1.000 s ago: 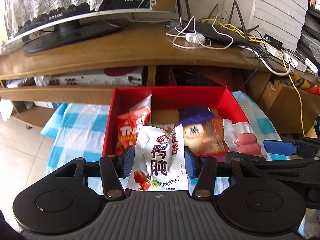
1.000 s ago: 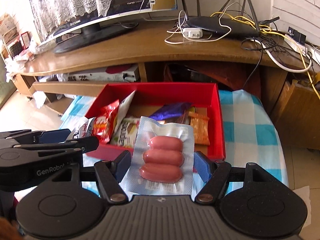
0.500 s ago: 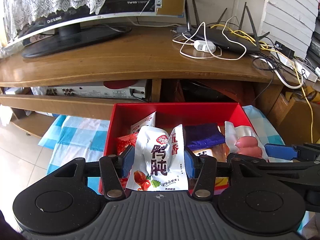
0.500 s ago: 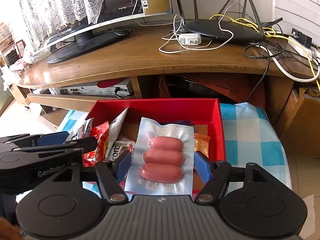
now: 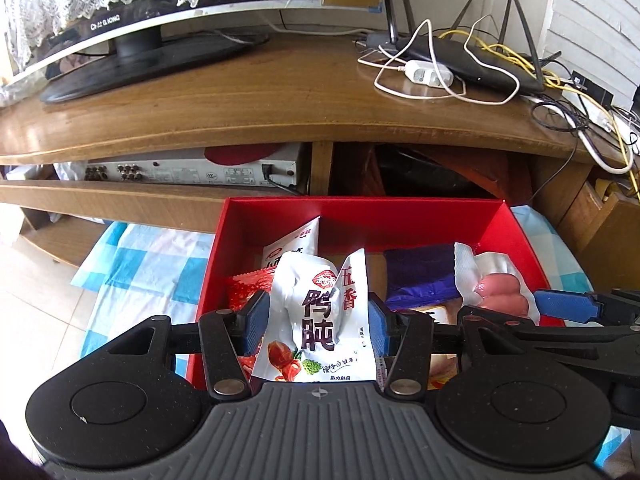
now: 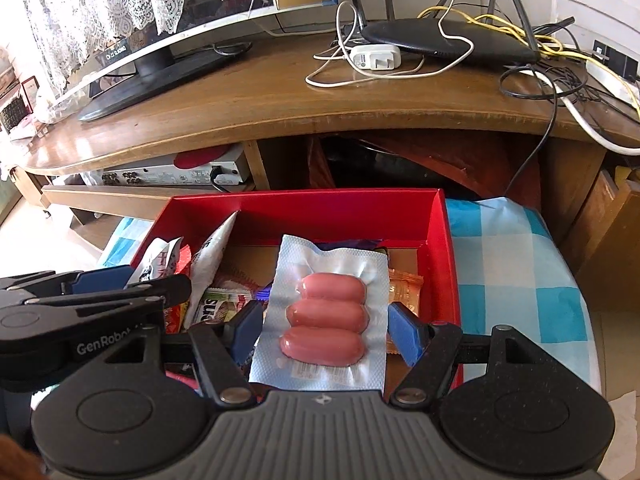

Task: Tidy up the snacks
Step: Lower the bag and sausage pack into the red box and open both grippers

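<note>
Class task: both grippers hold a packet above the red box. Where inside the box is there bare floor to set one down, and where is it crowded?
Bare brown floor shows in the red box near its far wall: between the white leaning packet and the sausage pack, and in the far right corner above the orange packet. The left side and the near middle are crowded with snacks.

You see a white foil pouch printed with dark Chinese characters (image 5: 320, 316) standing upright and creased, pinched at both edges above the open red cardboard box (image 5: 360, 216). Beside it, a clear vacuum-sealed pack of three pink sausages (image 6: 324, 316) is held flat-faced over the same box. Inside the box lie a red crinkled packet (image 5: 240, 292), a purple wrapper (image 5: 416, 276), a white sachet leaning on edge (image 6: 210, 256) and an orange wrapped snack (image 6: 404, 288).
</note>
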{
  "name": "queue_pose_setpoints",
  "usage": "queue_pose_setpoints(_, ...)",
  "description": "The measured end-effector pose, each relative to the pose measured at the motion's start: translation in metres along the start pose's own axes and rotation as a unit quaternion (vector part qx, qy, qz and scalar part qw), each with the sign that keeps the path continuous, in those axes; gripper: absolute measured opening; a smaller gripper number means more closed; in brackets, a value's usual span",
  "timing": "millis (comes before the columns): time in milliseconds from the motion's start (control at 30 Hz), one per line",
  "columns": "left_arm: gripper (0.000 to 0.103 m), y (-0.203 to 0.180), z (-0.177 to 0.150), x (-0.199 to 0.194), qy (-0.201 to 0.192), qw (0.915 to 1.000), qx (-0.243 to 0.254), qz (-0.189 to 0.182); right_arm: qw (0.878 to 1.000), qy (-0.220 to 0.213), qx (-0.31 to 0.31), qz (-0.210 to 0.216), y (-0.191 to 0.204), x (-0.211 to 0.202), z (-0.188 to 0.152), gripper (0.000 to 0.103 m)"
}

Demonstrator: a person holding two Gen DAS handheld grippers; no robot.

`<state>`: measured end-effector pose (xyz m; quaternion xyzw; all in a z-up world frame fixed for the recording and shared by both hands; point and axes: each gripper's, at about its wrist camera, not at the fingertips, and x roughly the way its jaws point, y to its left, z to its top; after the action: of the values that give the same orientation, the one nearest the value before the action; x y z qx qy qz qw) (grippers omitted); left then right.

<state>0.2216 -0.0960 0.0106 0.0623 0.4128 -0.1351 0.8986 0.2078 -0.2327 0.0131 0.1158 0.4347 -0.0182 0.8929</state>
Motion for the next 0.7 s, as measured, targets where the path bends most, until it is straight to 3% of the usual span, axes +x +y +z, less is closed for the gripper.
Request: queue_pose_setpoints(700, 0.058, 0.0, -0.003, 0.023, 0.018, 0.9996, 0.002, 0.02, 1.0, 0.011, -0.009, -0.005, 0.0, 0.028, -0.002, 0.084)
